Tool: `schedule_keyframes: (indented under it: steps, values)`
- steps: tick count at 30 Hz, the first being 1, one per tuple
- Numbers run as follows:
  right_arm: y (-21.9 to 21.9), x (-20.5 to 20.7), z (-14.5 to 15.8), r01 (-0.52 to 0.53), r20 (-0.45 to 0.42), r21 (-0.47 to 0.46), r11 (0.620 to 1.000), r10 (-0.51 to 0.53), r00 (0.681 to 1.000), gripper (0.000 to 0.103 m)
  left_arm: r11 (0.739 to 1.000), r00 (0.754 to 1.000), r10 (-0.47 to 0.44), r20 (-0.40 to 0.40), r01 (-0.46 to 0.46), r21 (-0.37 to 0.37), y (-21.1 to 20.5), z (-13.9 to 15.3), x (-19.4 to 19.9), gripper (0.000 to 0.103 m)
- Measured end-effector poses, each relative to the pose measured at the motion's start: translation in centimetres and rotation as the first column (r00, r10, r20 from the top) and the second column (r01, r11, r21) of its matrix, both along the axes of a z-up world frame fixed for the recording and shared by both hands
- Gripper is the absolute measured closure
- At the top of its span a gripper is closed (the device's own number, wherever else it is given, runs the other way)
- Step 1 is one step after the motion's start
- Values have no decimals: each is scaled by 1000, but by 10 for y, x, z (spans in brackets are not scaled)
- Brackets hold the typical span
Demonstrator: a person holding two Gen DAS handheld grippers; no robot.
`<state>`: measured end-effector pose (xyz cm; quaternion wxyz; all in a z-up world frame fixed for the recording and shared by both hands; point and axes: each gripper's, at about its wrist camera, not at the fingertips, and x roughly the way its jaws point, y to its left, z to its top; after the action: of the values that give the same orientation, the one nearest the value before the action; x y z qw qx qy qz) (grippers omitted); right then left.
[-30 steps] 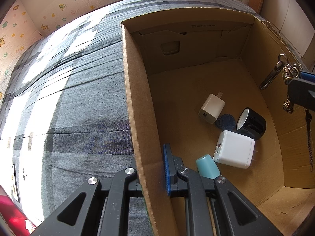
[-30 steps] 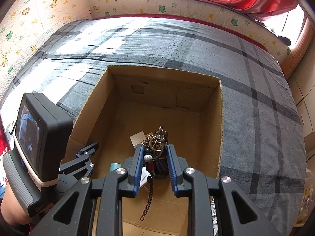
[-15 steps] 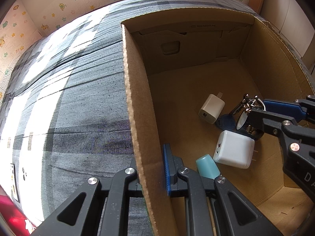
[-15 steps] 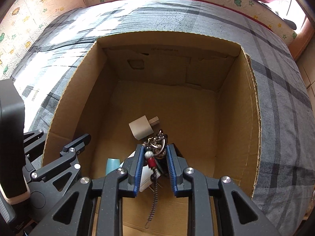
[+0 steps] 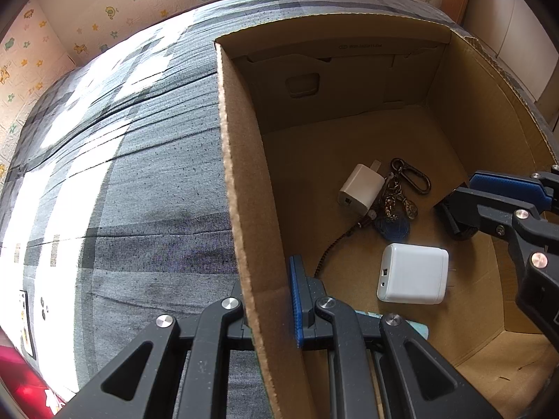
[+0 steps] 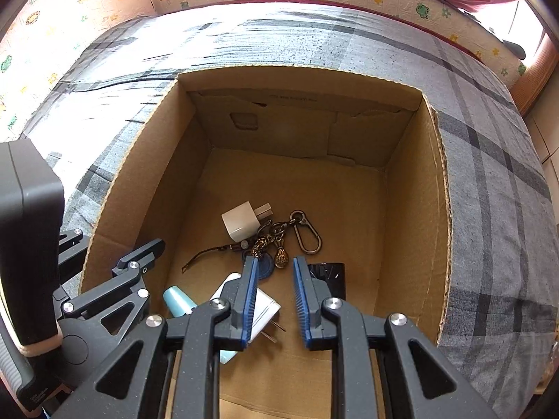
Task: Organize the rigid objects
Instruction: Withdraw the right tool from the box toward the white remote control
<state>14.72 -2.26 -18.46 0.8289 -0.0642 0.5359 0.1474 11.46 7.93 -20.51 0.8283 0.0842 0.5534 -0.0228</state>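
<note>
Left tongs (image 5: 269,289) are clamped on the near left wall of the cardboard box (image 5: 241,181), at the bottom centre of the left wrist view. One finger is outside the wall and the blue pad is inside it.

Right tongs (image 6: 274,272) sit low in the centre of the right wrist view, over the inside of the box. Their blue pads are drawn in to a narrow slot with nothing between them, so they grasp nothing.

The keychain (image 6: 279,241) lies loose on the box floor just above the pad tips. Its carabiner points to the upper right, its brass charms are bunched in the middle, and a thin dark cord trails off to the left. A round blue tag (image 6: 265,267) lies among the charms, partly behind the left pad.

The small white charger (image 6: 241,225) touches the keychain on its upper left, prongs pointing right. A larger white charger (image 5: 412,274) lies lower in the box, below the tag in the left wrist view. A teal cylinder (image 6: 178,300) lies near the box's lower left wall, beside the larger charger. A black cylinder (image 6: 330,276) sits just right of the right pad.

The box rests on a grey plaid bedcover (image 6: 489,174), which fills the upper half and right side of the right wrist view.
</note>
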Motion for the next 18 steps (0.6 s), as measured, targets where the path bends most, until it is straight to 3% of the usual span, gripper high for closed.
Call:
schedule_keyframes:
  steps: [8, 18]
  values:
    - [-6, -6, 19, 0, 35, 17, 1000, 0, 999, 80, 1000, 1000, 0, -1, 0, 7, -2, 1, 0, 89]
    - [-19, -15, 44, 22, 98, 7, 1000, -23, 995, 55, 1000, 1000, -2, -3, 2, 15, -5, 0, 1, 89]
